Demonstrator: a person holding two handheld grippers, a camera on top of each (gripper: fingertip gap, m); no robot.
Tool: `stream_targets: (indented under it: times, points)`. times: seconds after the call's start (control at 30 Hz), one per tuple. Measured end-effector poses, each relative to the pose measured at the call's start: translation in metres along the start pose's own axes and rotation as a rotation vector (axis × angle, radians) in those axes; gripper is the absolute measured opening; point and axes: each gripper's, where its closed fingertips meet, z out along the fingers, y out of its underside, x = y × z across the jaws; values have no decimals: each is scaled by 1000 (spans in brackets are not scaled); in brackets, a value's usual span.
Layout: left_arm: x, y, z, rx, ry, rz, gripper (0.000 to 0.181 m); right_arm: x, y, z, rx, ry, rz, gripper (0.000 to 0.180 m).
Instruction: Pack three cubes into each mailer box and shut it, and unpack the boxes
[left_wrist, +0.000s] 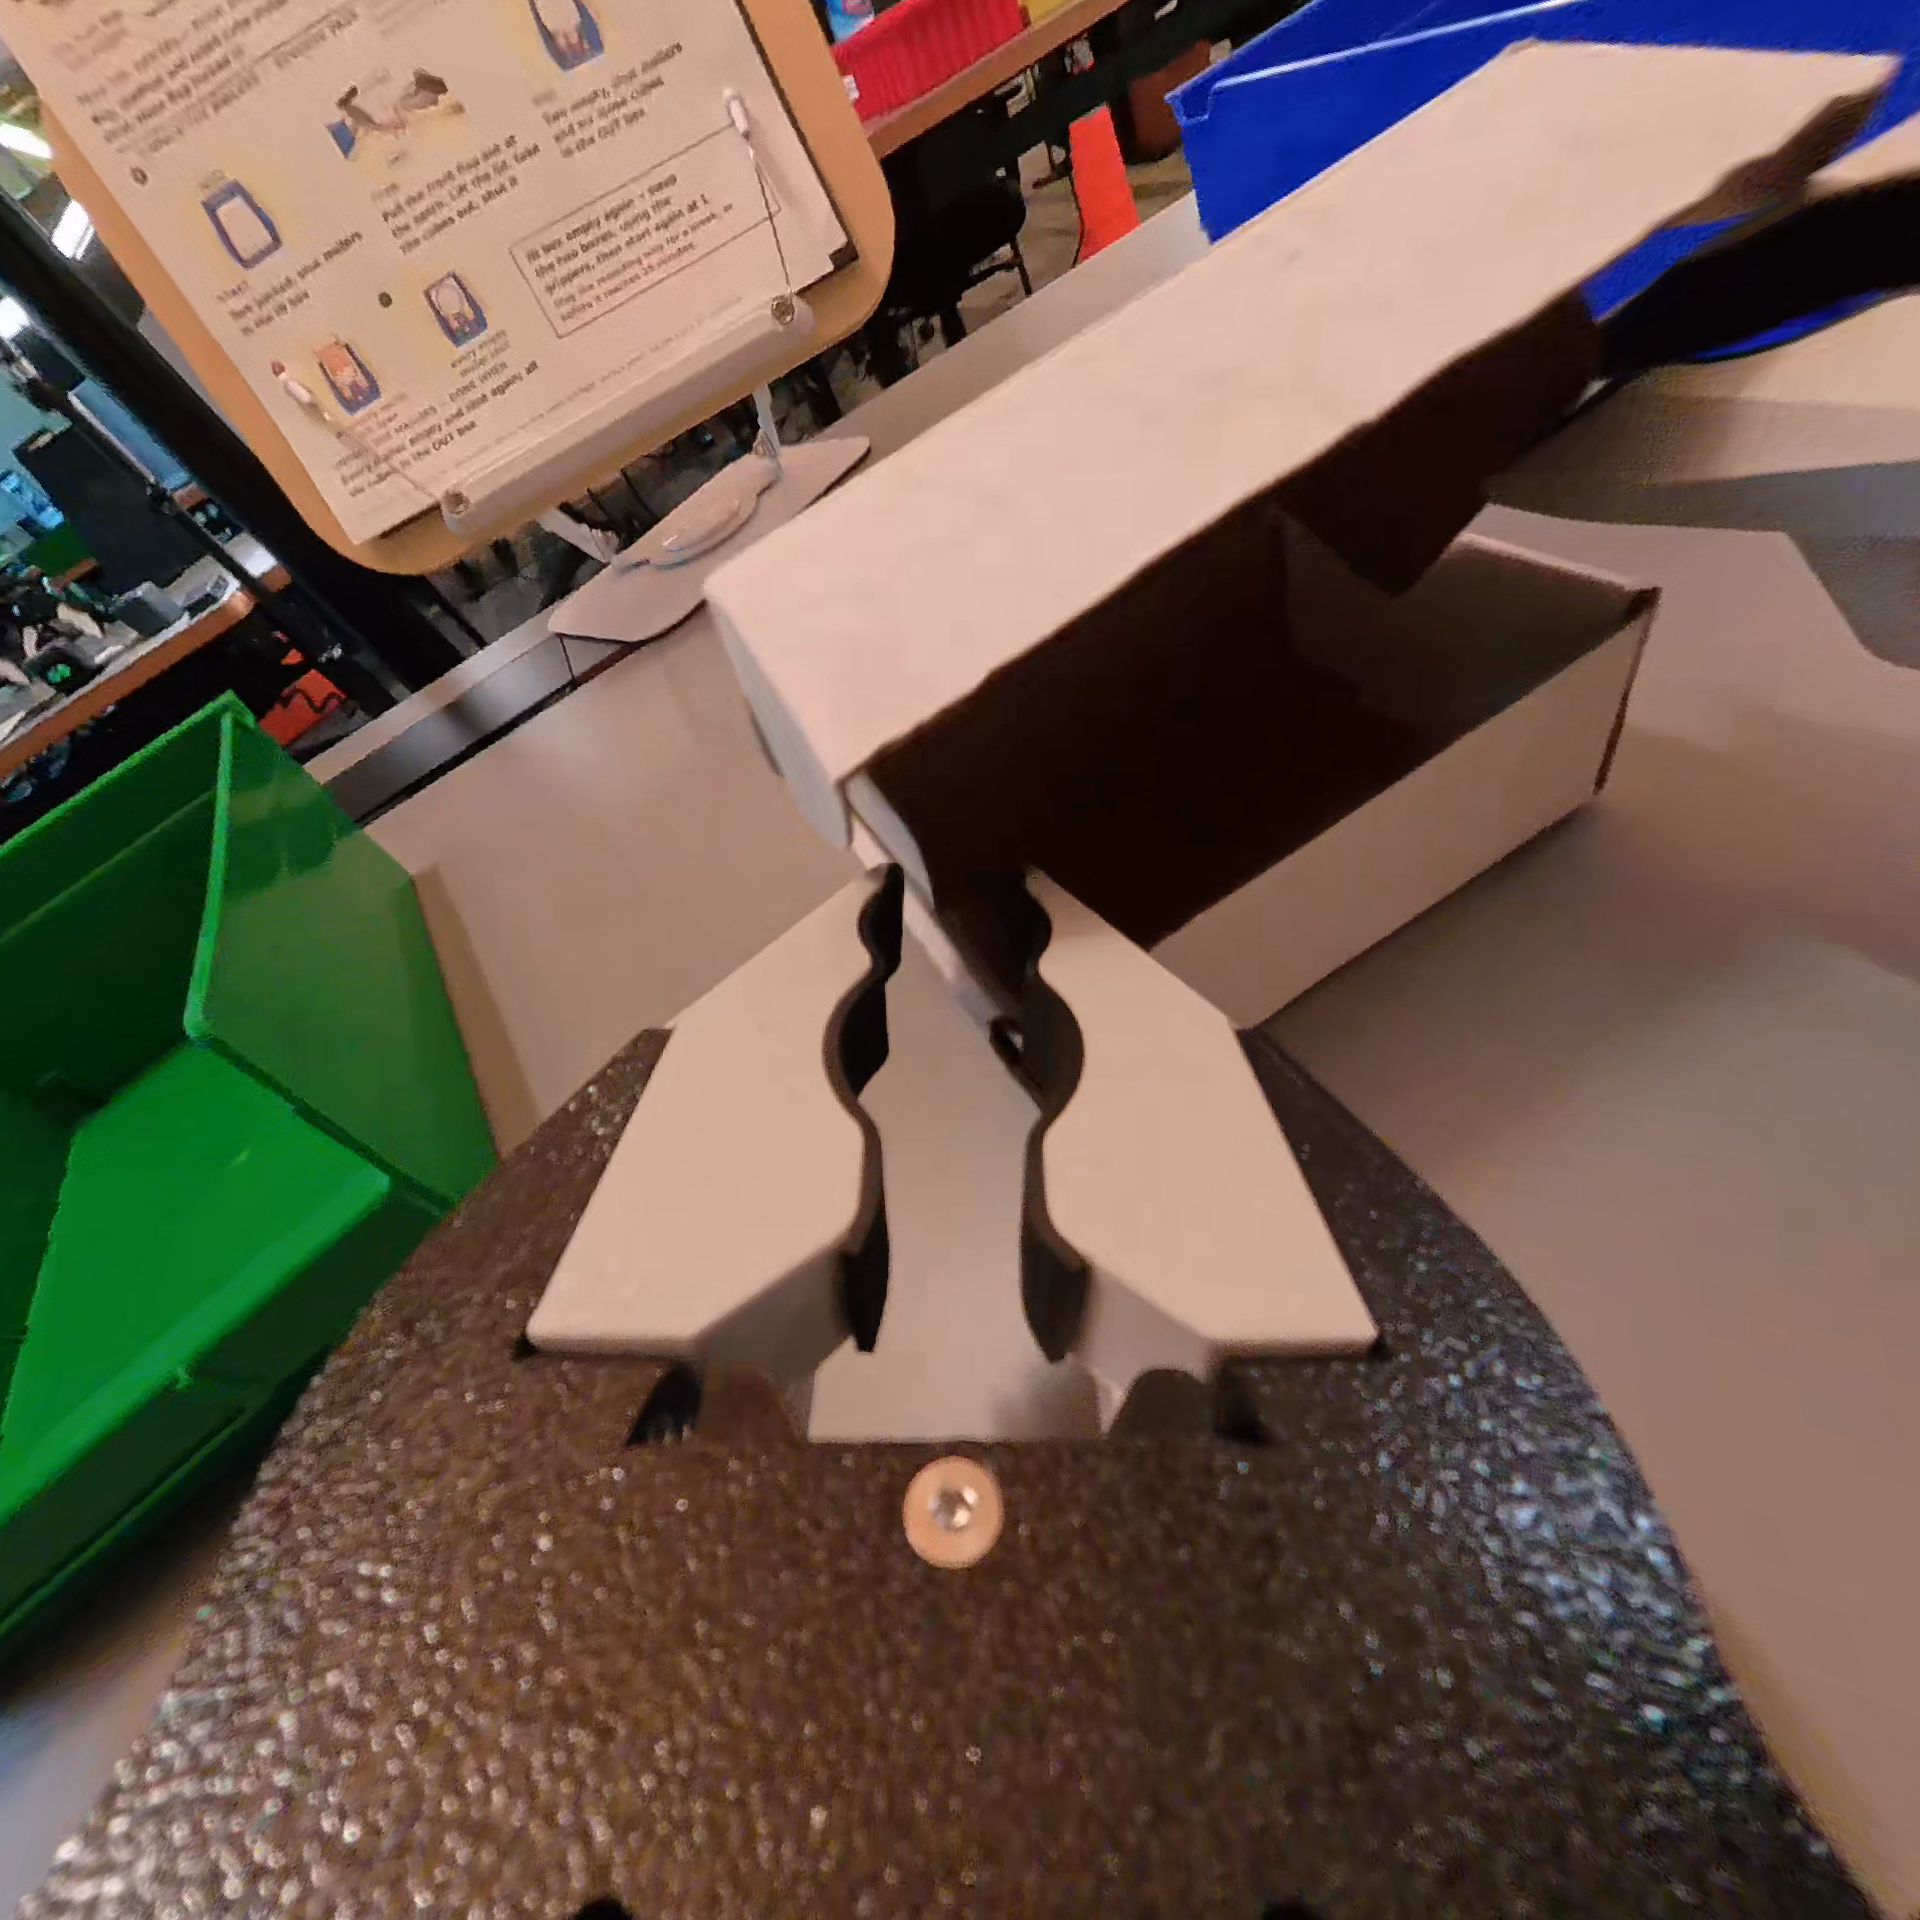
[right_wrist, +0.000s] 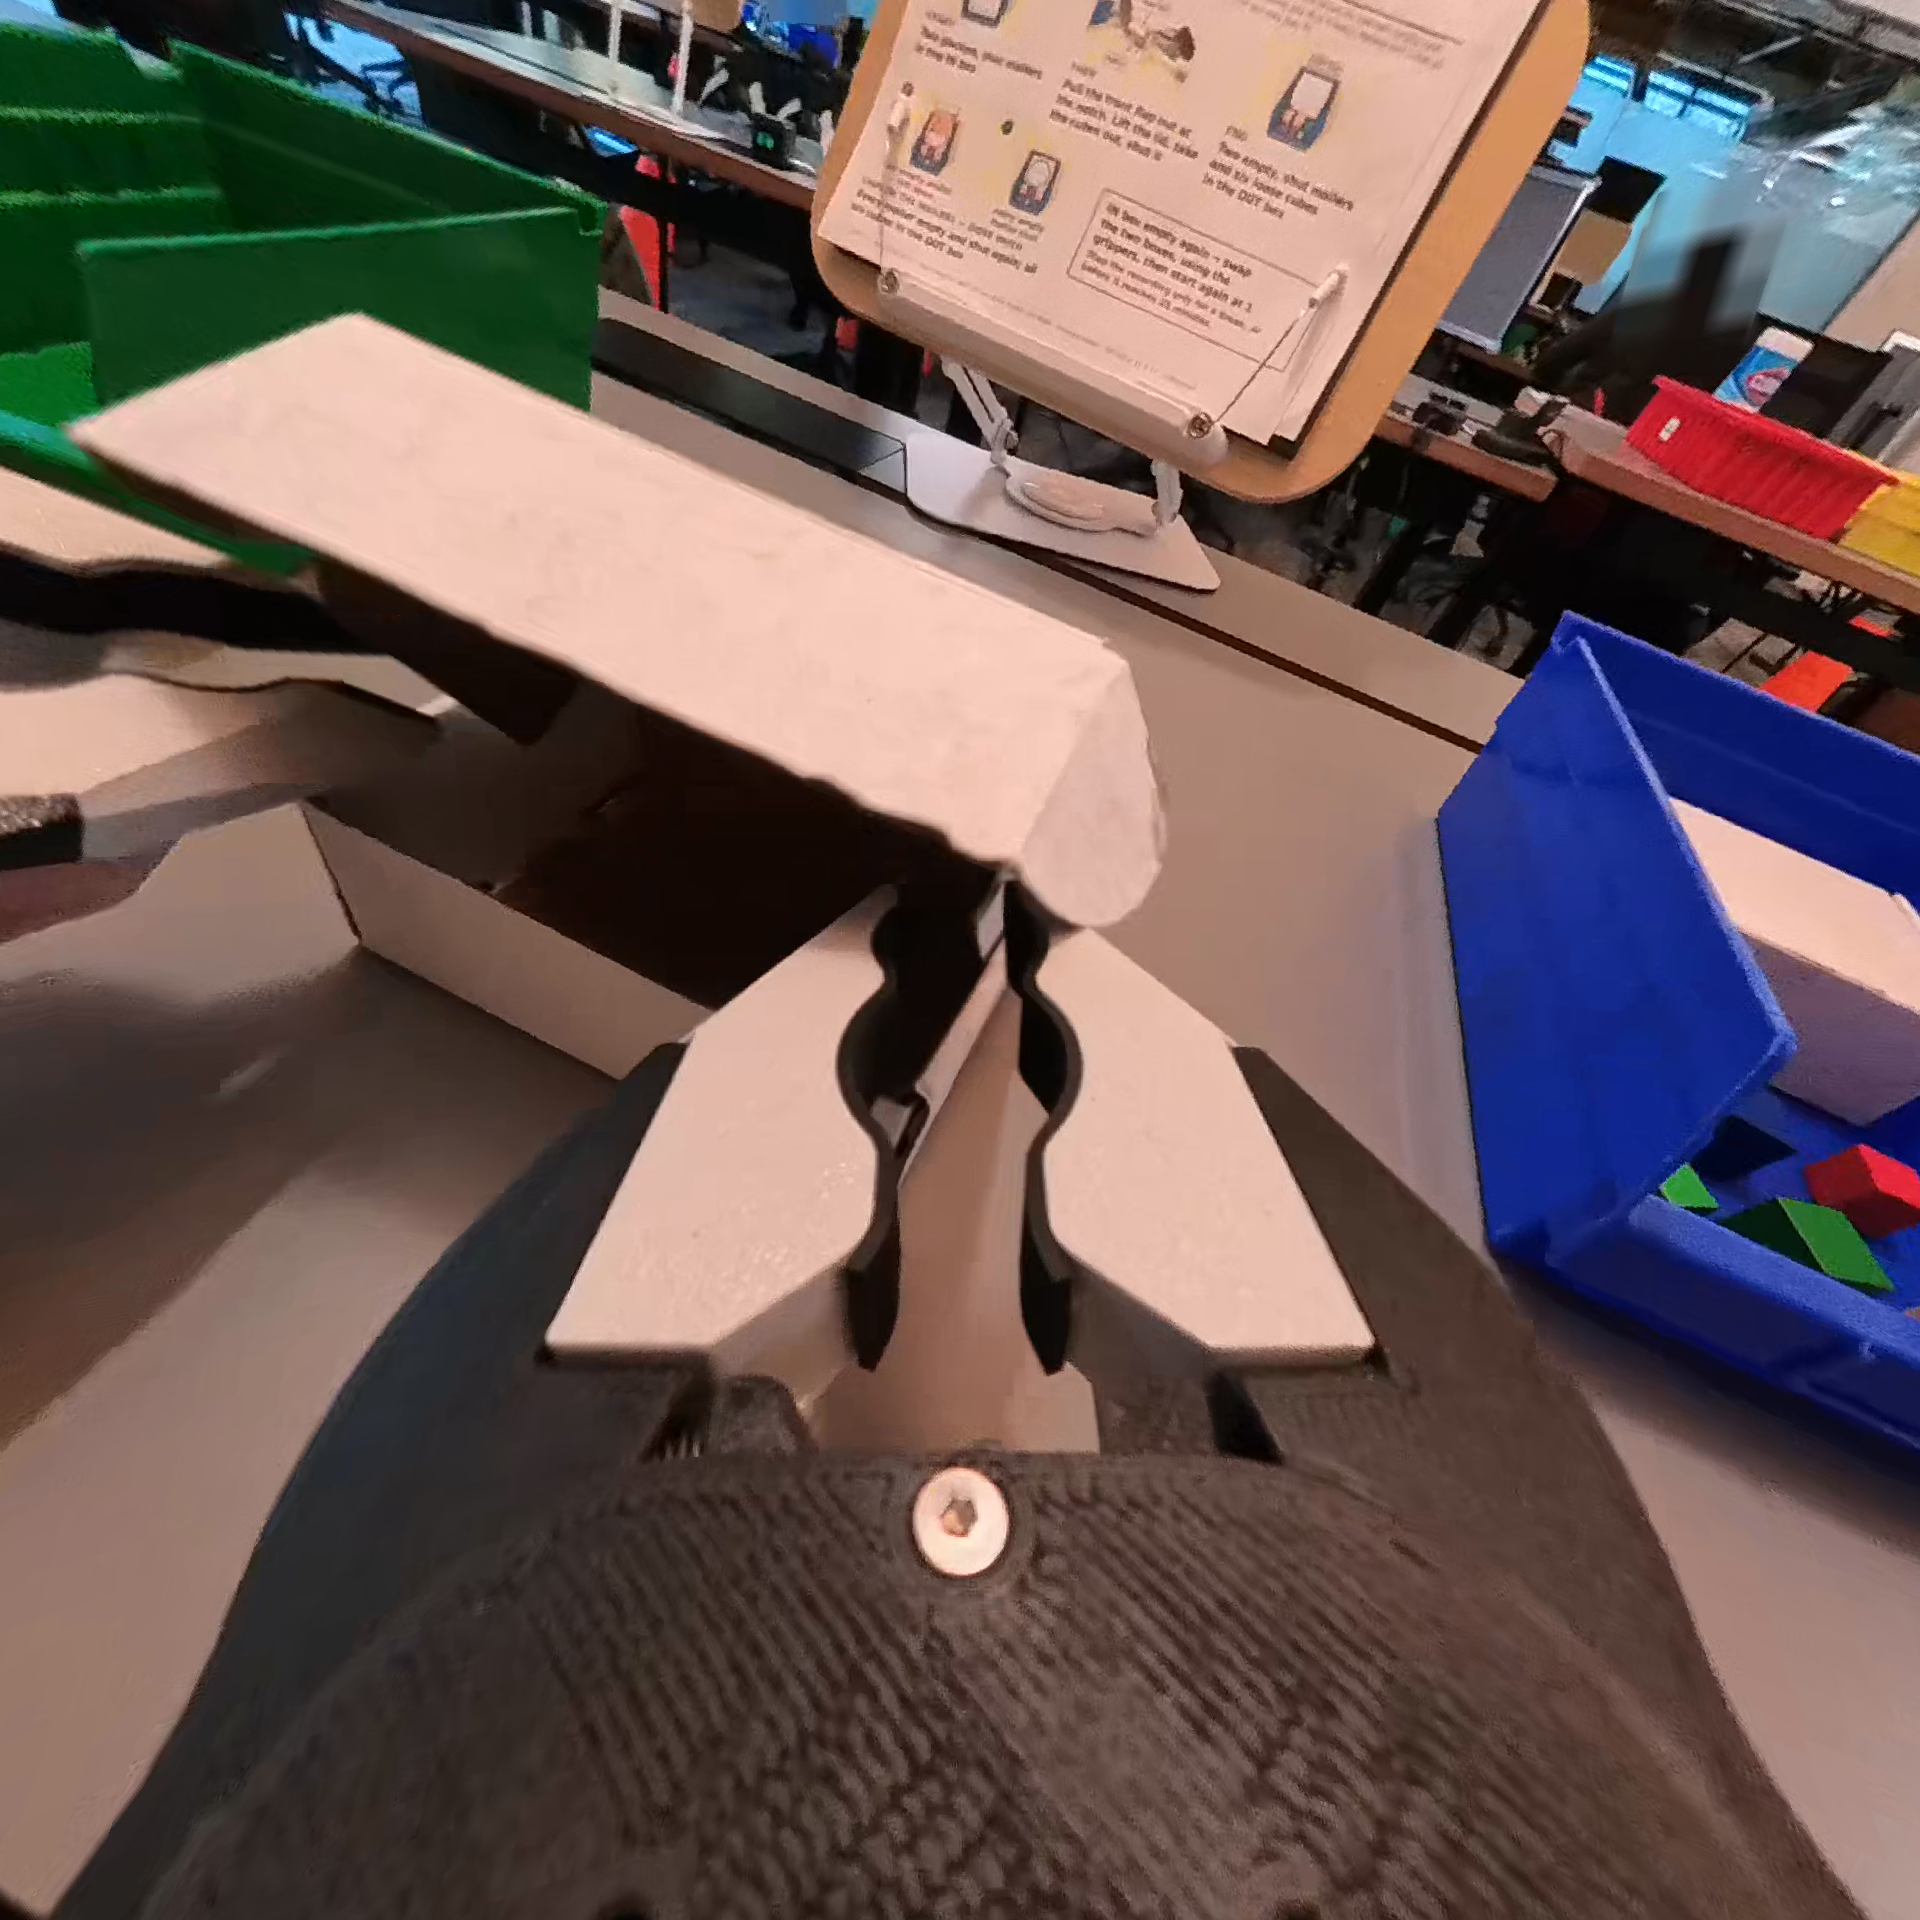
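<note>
Mailer box (left_wrist: 1382, 821): white outside, dark brown inside; lid (right_wrist: 623, 582) white on top. Left gripper (left_wrist: 961, 914): pale grey fingers (left_wrist: 748, 1143), black wavy pads, speckled black body. Green bin (left_wrist: 208, 1091) left of it. Right gripper (right_wrist: 951, 925): same grey and black, woven-textured body. Blue bin (right_wrist: 1600, 997) to its right holds red and green cubes (right_wrist: 1860, 1184). Table (left_wrist: 1558, 1195) grey.

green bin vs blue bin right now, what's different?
1. Colour and side: the green bin stands left of the mailer box; the blue bin stands right of it.
2. Contents: the blue bin holds loose cubes and a white box; the part of the green bin in view shows nothing inside.

Shared: both are open-topped plastic bins resting on the grey table.
</note>
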Motion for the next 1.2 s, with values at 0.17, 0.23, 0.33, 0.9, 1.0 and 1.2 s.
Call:
stream_targets:
  times: [0.17,0.23,0.33,0.9,1.0,1.2]
  points:
    - [-14,-7,-25,90,-22,55,24,13,-7,-26,51,127,-130,44]
    - [-16,-15,-29,139,-30,84,26,18,-21,-35,120,197,-229,47]
    - [-17,-23,-24,147,-46,129,32,15,-38,-37,187,262,-410,57]
    - [22,-9,-23,115,37,210,35,7,-36,2,50,325,-1029,3]
    - [21,-14,-28,167,17,209,34,-4,-28,-7,-25,228,-965,3]
    - [12,-16,-35,193,-81,276,32,-21,-17,-13,-139,146,-955,4]
